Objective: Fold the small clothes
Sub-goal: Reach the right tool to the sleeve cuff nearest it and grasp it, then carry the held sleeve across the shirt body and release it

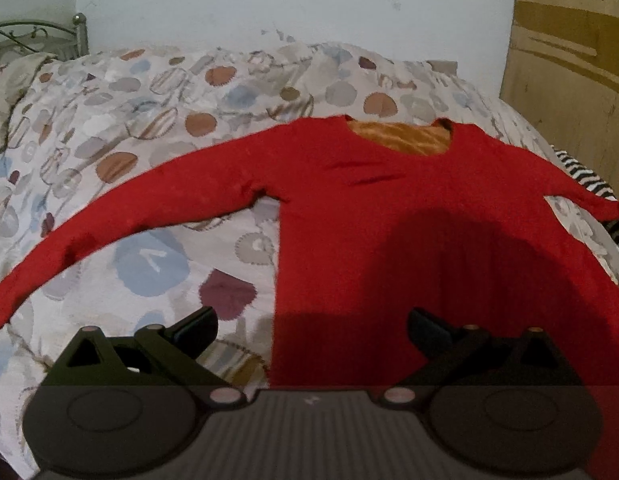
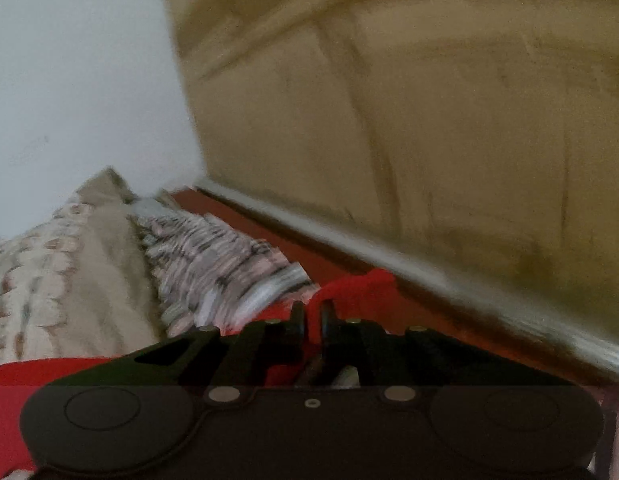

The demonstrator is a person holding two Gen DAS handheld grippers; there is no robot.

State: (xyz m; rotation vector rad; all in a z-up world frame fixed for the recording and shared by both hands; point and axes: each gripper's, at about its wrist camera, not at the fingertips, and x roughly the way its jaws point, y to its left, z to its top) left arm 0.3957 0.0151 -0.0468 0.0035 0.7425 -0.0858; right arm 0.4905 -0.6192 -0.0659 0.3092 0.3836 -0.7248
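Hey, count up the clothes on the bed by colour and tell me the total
Red: 1, the red top, spread flat on the patterned bedspread.
Black-and-white striped: 1, the striped garment at the bed's right edge, partly under the red sleeve.
Total: 2

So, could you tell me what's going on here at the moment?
A person holding a gripper in each hand is folding a red top laid flat on a patterned bedspread, sleeves spread out. The right gripper is shut on red cloth, apparently the end of one sleeve, near the bed's edge by a brown wall; that view is blurred. The left gripper hovers open at the top's lower edge, holding nothing. No fold shows yet.
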